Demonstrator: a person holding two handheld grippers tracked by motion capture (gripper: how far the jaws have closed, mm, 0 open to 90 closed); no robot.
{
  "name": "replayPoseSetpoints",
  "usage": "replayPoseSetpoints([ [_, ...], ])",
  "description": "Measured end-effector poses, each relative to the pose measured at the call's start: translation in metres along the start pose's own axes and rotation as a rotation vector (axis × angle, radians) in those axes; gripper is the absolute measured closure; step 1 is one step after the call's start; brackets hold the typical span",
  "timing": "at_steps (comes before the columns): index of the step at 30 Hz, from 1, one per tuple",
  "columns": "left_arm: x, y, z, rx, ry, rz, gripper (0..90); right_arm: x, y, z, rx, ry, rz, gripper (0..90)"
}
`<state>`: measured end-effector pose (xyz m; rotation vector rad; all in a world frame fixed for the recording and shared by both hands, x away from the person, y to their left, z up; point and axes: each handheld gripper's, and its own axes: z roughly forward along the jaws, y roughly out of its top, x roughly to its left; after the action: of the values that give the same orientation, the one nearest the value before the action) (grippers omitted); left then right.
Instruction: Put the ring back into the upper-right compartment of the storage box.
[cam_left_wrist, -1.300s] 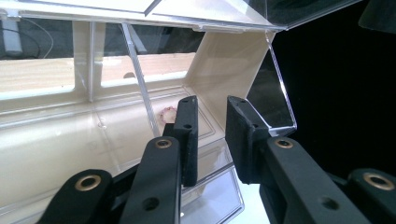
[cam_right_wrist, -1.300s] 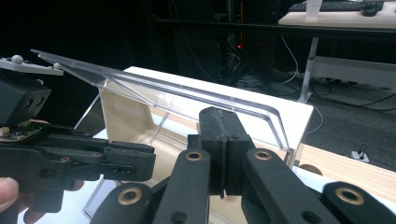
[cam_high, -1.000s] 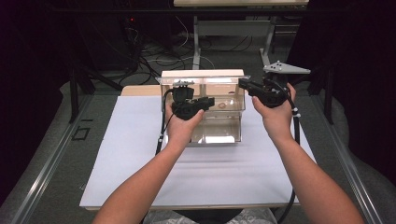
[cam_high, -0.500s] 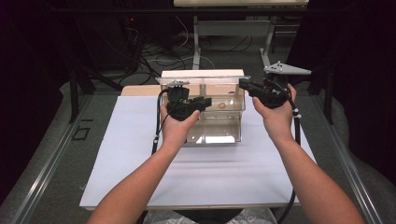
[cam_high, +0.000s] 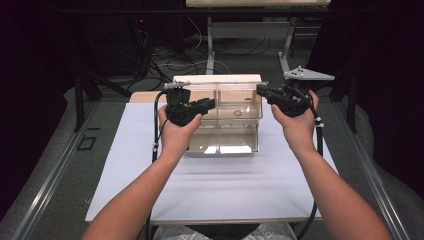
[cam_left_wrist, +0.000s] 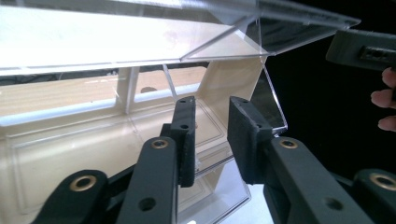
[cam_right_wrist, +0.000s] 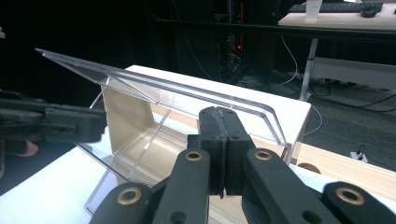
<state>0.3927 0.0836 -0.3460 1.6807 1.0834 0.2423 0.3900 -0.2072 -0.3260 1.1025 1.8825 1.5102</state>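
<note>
- The clear acrylic compartment box (cam_high: 222, 122) sits on the white table sheet (cam_high: 210, 190), lid (cam_right_wrist: 154, 88) raised.
- Right gripper (cam_right_wrist: 223, 154), jaws pressed together, is at the box's right upper edge; the lid could drop.
- Left gripper (cam_left_wrist: 212, 140), jaws closing, nothing between them, is at the box's front-left; it could knock the wall.

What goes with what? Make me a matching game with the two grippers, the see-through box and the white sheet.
1 left gripper
2 right gripper
3 see-through box
4 white sheet

a lies flat under the box
b jaws pressed together
c jaws apart
d lid tilted up

Pairs: 1-c, 2-b, 3-d, 4-a.
The left gripper's jaws have just been closing, with nothing gripped.
</note>
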Motion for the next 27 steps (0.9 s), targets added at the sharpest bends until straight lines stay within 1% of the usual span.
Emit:
replayPoseSetpoints([
  [2, 0.0, 0.002, -0.004, 0.002, -0.004, 0.0, 75.9, 0.0, 0.0, 0.0, 0.001, 0.0, 0.002, 90.0],
  [3, 0.0, 0.003, -0.007, 0.005, 0.0, 0.002, 77.1, 0.0, 0.0, 0.0, 0.002, 0.0, 0.003, 90.0],
  [5, 0.0, 0.005, -0.01, -0.002, 0.0, 0.007, 80.1, 0.0, 0.0, 0.0, 0.002, -0.001, 0.003, 90.0],
  [7, 0.001, 0.007, -0.015, 0.005, 0.005, 0.017, 82.9, 0.0, -0.001, 0.0, 0.003, -0.001, 0.002, 90.0],
  [11, 0.002, 0.011, -0.023, -0.003, -0.002, 0.019, 88.6, 0.0, -0.001, 0.0, 0.006, -0.001, 0.0, 90.0],
  [12, 0.002, 0.013, -0.025, 0.007, -0.003, 0.019, 89.5, 0.0, -0.001, 0.0, 0.008, -0.001, -0.001, 90.0],
  [14, 0.002, 0.015, -0.028, 0.002, -0.002, 0.021, 89.8, -0.001, -0.002, 0.0, 0.01, -0.001, -0.003, 90.0],
  [18, 0.001, 0.02, -0.037, 0.003, 0.0, 0.045, 90.0, -0.001, -0.002, 0.0, 0.01, -0.005, -0.002, 90.0],
  [19, 0.0, 0.021, -0.038, 0.002, 0.003, 0.04, 90.0, -0.001, -0.002, 0.0, 0.01, -0.005, -0.002, 90.0],
  [22, 0.0, 0.026, -0.043, -0.01, 0.006, 0.052, 90.0, -0.001, -0.002, 0.0, 0.01, -0.006, 0.0, 90.0],
  [23, 0.0, 0.028, -0.045, -0.005, 0.007, 0.056, 90.0, -0.001, -0.002, 0.0, 0.01, -0.006, 0.001, 90.0],
  [27, 0.003, 0.035, -0.048, -0.025, 0.008, 0.036, 90.0, -0.001, -0.003, 0.0, 0.01, -0.006, -0.001, 90.0],
])
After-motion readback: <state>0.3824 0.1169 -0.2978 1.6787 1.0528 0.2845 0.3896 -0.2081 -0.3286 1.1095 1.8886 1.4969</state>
